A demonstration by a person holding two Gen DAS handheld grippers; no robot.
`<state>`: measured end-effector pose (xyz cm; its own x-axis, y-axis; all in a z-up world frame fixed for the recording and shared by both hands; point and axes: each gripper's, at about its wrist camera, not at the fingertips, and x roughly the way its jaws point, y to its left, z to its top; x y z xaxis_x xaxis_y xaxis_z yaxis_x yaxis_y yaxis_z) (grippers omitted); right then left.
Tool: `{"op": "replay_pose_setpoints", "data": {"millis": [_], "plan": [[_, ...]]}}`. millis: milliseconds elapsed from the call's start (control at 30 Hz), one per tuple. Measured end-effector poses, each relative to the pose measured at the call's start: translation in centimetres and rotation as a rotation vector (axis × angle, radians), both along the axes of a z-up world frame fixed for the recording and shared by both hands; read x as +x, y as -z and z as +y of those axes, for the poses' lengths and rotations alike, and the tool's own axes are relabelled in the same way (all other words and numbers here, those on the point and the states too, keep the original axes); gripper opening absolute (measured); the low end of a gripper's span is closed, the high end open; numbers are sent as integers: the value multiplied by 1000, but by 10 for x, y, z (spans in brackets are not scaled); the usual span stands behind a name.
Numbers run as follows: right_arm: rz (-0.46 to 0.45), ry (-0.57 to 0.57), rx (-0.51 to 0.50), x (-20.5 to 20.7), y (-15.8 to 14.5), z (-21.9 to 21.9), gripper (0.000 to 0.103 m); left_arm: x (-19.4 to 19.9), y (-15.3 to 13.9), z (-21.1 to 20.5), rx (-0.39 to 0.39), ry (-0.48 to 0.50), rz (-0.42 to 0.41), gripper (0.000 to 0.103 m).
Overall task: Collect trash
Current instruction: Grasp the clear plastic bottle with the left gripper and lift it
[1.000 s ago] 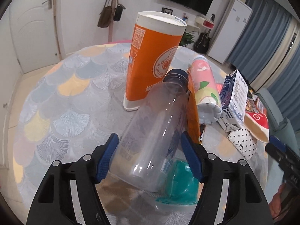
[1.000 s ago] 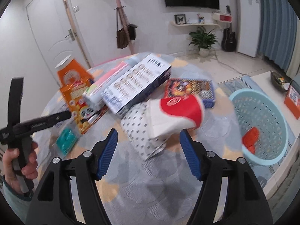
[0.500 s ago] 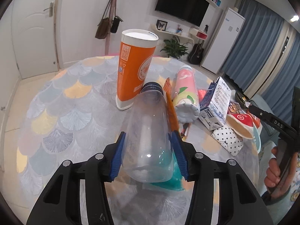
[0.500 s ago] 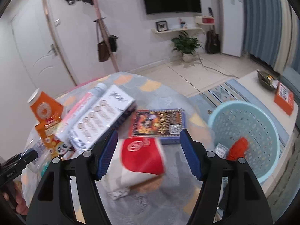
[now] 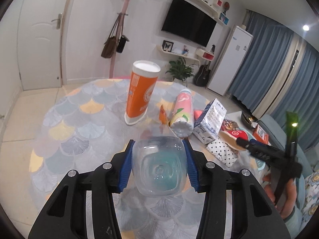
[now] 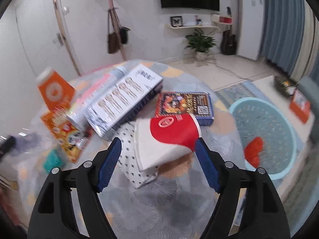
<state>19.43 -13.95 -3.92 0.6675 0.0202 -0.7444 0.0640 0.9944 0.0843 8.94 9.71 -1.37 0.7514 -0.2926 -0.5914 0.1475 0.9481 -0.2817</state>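
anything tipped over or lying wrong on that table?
Yes. The pink bottle lies on its side beside the upright orange cup, and the red-and-white paper cup lies tipped on the polka-dot box. Litter, nothing spilled.

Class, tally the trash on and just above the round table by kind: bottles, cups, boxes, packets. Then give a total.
Bottles: 2 (clear bottle, pink bottle)
Cups: 2 (orange cup, red cup)
Boxes: 3 (white box, blue box, dotted box)
Packets: 1 (orange packet)
Total: 8
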Motion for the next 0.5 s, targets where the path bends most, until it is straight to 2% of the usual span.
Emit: {"op": "replay_pose_setpoints", "data": {"millis": [167,267,333,433,500], "plan": [[45,42,1,7,12,-4,70,-5,0,-4,30,1,-7,45],[63,46,33,5,15,-13,50,-9,3,-3,37,2,5,45],[66,55,33,2,16,-17,29,-11,7,-2,47,6,24,45],[59,61,59,-6,17,-25,14,-20,17,-1,73,19,66,45],[41,61,49,-13,16,-28,12,-24,25,0,83,25,105,45]]}}
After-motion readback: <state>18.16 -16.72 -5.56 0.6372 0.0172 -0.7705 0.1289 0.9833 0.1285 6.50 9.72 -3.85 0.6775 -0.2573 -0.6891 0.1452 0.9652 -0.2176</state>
